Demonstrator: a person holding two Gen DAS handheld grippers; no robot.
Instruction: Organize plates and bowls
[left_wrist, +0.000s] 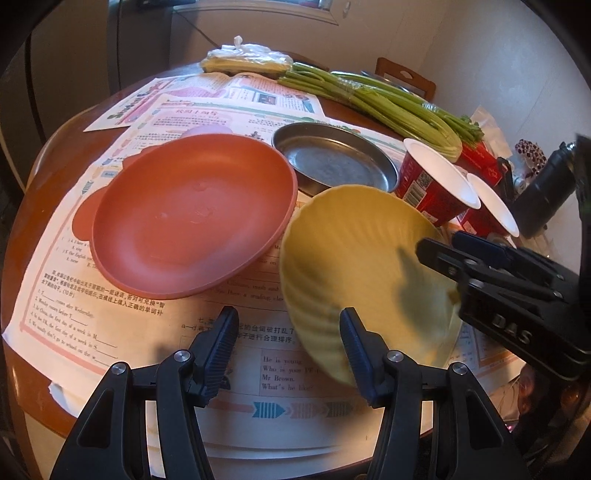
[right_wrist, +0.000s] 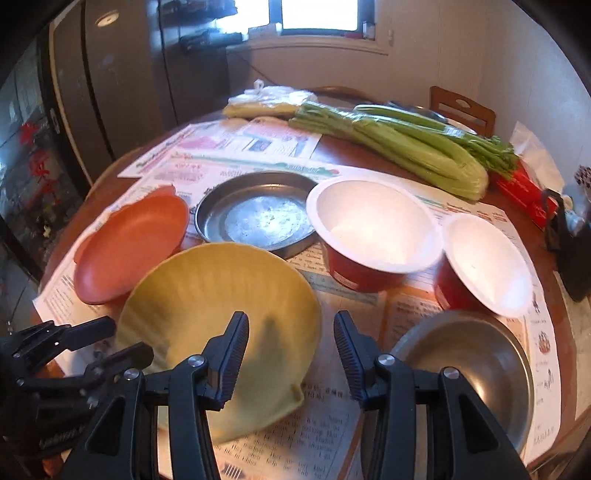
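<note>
My right gripper (right_wrist: 291, 354) spread, grasping nothing, straddling near rim of tilted yellow bowl (right_wrist: 221, 314), ready to pinch. My left gripper (left_wrist: 288, 350) likewise slack, empty. Orange plate (left_wrist: 192, 218) at ten o'clock of bowl, likely stacking target.

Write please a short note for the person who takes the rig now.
Left claw: open, empty, beside the yellow bowl.
Right claw: open, astride that bowl's rim; the bowl is tilted.
Side by side, unstacked: orange plate, steel plate, big red cup, small red cup, steel bowl.
Done: nothing stacked yet.
Left: all the sorting.
</note>
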